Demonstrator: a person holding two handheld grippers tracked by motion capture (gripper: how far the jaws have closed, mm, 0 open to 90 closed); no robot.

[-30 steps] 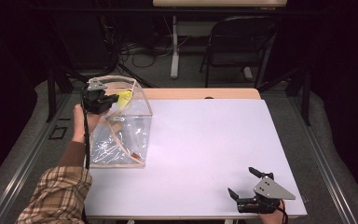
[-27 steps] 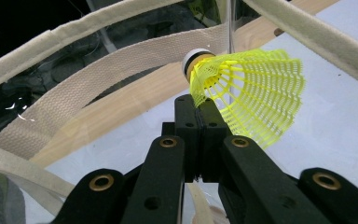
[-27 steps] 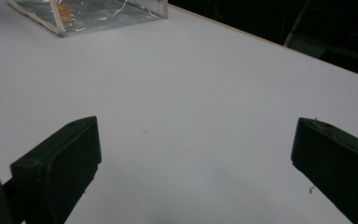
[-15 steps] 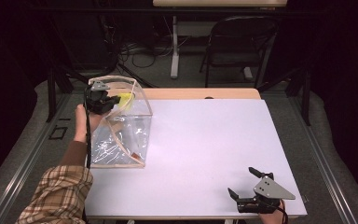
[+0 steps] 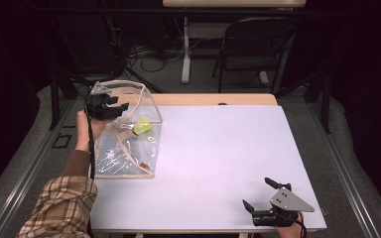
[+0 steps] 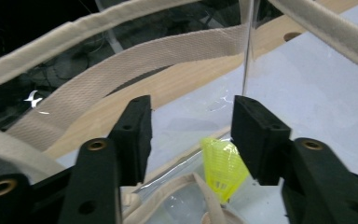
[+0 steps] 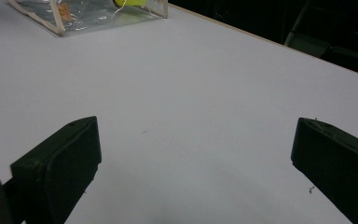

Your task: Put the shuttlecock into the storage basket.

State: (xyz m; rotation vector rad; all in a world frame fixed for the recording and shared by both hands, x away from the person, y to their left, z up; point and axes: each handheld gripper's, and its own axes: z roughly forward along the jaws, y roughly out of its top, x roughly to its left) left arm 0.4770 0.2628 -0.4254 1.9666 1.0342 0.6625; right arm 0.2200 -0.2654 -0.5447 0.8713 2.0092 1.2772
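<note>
Bag (image 5: 129,144) of clear plastic with cream webbing trim stands at the left edge of the white surface (image 5: 228,148), mouth up, its strap looping over the top. Landmark for everything below: this bag.

Inside the bag, toward its far end, lies a small yellow mesh piece (image 5: 143,125) (a net sleeve or cone, cannot tell which), and a brownish item rests lower toward the bag's near end. From the left gripper view the yellow mesh piece (image 6: 223,168) sits below and beyond the pads, not touched.

Left tongs (image 5: 110,105) hover at the bag's far-left rim, over the mouth; the jaws have just been opening and now stand half spread, nothing pinched between them. Right tongs (image 5: 267,194) rest well away from the bag, at the near right corner of the surface, jaws spread wide on nothing.

Handling, as judged:
- Bag looks light, floppy, slick-walled; the plastic likely buckles and slides under pads.
- Best hold is probably the webbing rim or strap (image 6: 121,79), which is woven, so it should grip well.
- Mesh piece looks featherlight and crushable; a gentle pinch at its wide end should do.
- One-handed lifting may tip the bag; steadying the opposite rim seems wise.
</note>
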